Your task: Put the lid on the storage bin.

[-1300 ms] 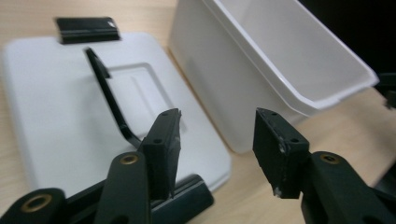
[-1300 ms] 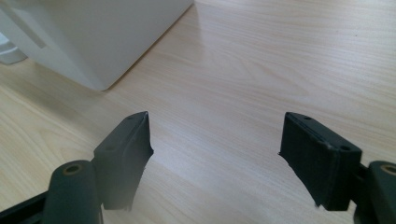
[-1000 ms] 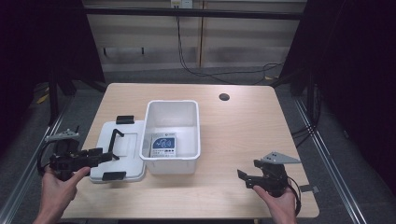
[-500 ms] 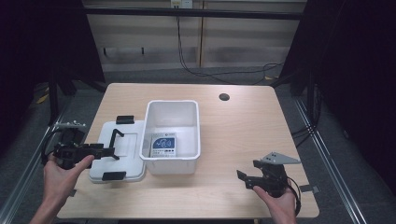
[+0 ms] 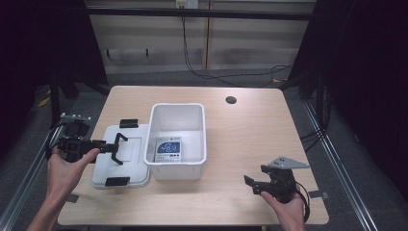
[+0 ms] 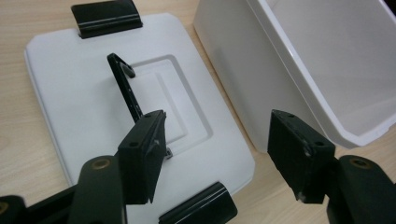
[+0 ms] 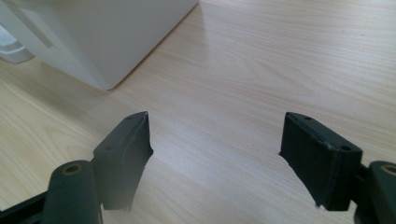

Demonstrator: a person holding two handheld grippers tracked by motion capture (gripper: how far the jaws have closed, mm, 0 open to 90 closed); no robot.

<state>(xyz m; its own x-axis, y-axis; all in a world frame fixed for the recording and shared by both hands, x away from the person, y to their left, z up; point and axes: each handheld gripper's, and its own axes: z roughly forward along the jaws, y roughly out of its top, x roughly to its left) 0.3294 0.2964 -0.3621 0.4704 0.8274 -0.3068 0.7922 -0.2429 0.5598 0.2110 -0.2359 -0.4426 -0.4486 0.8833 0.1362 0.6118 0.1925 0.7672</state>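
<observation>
A white lid [image 5: 130,166] lies flat on the table left of an open white bin [image 5: 201,139]. The lid has a black clip at each end and a thin black handle [image 6: 122,81] standing up from its middle. My left gripper [image 5: 117,149] hovers over the lid from the left; its jaws have just been opening. In the left gripper view, the left gripper [image 6: 217,126] is open above the lid's [image 6: 70,98] near edge, with the handle just beyond one jaw and nothing pressed between the pads. My right gripper [image 5: 250,183] rests low at the front right, open over bare wood [image 7: 215,126].
A printed card [image 5: 168,149] lies on the bin's floor. The bin's corner [image 7: 102,51] stands ahead of the right gripper. A small round hole [image 5: 231,100] sits in the tabletop at the back right. The table's left edge is close behind the left hand.
The left hand has drifted away from the person along the lid's left side and lifted slightly, and its jaws have spread wider. The right hand has stayed still.
</observation>
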